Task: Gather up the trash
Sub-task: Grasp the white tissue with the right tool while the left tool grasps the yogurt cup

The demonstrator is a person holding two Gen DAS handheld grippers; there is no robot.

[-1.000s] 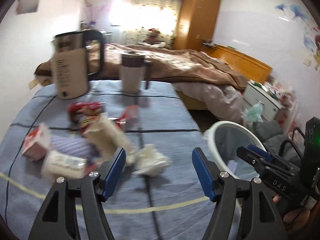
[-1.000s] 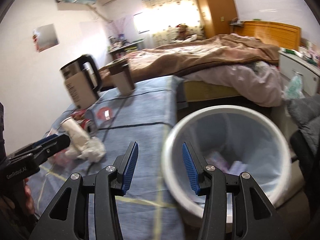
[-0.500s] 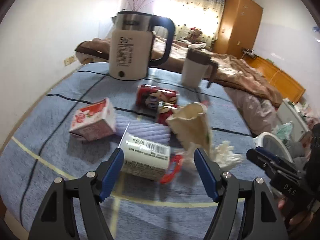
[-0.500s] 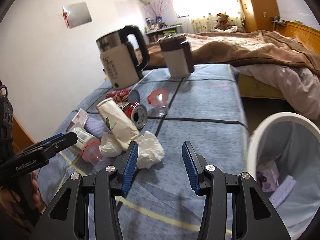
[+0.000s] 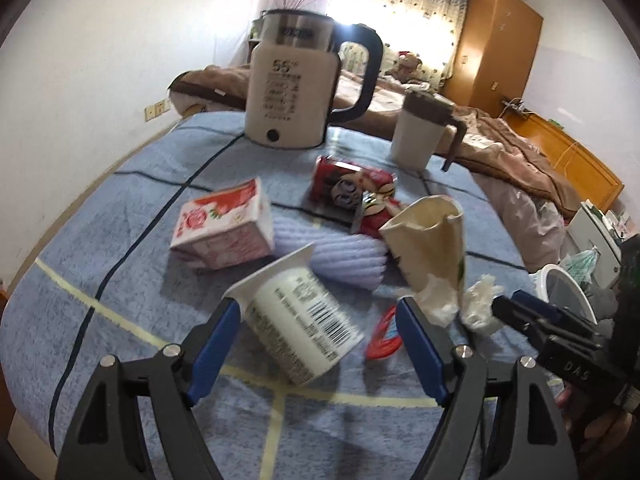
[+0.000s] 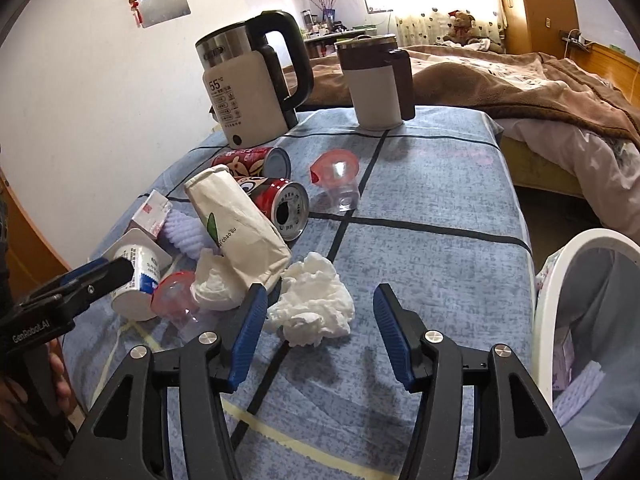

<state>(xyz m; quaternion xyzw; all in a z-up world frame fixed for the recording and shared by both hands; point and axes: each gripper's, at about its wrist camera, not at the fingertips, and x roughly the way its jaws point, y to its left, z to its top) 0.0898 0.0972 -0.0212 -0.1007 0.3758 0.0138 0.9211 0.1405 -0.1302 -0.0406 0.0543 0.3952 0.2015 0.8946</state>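
Note:
My left gripper [image 5: 320, 332] is open, its jaws on either side of a white yogurt cup [image 5: 298, 322] lying on its side; the cup also shows in the right wrist view [image 6: 134, 276]. My right gripper [image 6: 318, 332] is open, just short of a crumpled white tissue [image 6: 312, 304]. Other trash lies on the blue tablecloth [image 6: 420, 248]: a cream paper bag [image 6: 236, 220], two red cans [image 6: 280, 204], a pink carton [image 5: 224, 224], a lilac ribbed piece [image 5: 332, 252], clear cups with red lids [image 6: 336, 176]. The white bin [image 6: 580, 320] stands at the right.
A kettle [image 6: 252, 88] and a brown-and-white mug [image 6: 376, 80] stand at the table's far end. A bed with a brown blanket [image 6: 520, 80] lies beyond. The bin holds some trash. A wall runs along the left.
Both grippers swung left from the bin to the trash pile. The left one closed in around the yogurt cup; the right one came up to the tissue and opened wider.

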